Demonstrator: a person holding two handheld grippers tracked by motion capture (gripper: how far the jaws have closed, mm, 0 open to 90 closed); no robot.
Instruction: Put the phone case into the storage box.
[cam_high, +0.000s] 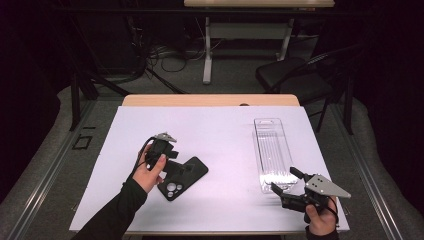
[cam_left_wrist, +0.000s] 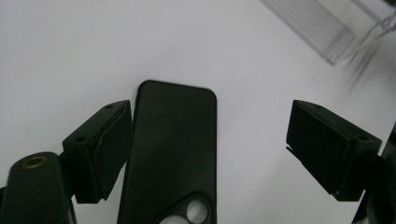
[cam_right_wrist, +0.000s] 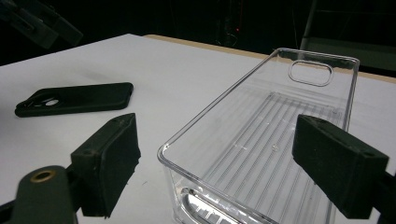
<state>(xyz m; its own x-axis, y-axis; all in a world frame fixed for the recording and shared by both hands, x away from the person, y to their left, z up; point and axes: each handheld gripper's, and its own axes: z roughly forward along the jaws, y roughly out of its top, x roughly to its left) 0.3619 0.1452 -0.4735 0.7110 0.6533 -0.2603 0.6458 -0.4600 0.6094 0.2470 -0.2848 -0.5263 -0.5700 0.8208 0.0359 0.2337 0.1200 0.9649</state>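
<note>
Right gripper (cam_high: 285, 182) fingers spread at clear tray (cam_high: 272, 150); left gripper (cam_high: 176, 161) fingers spread over phone case (cam_high: 187, 176).

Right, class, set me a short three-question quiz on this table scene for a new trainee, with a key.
1. True or false: the black phone case lies inside the clear plastic tray.
2. Which gripper is nearest the phone case? A) left gripper B) right gripper
3. Fill in: both grippers have their jaws ____.

Key: 1. False; it lies flat on the white table, apart from the tray. 2. A; the case runs up between its jaws, close beside the left-hand one in its own view. 3. Open; the right gripper's jaws point at the tray's near end.
</note>
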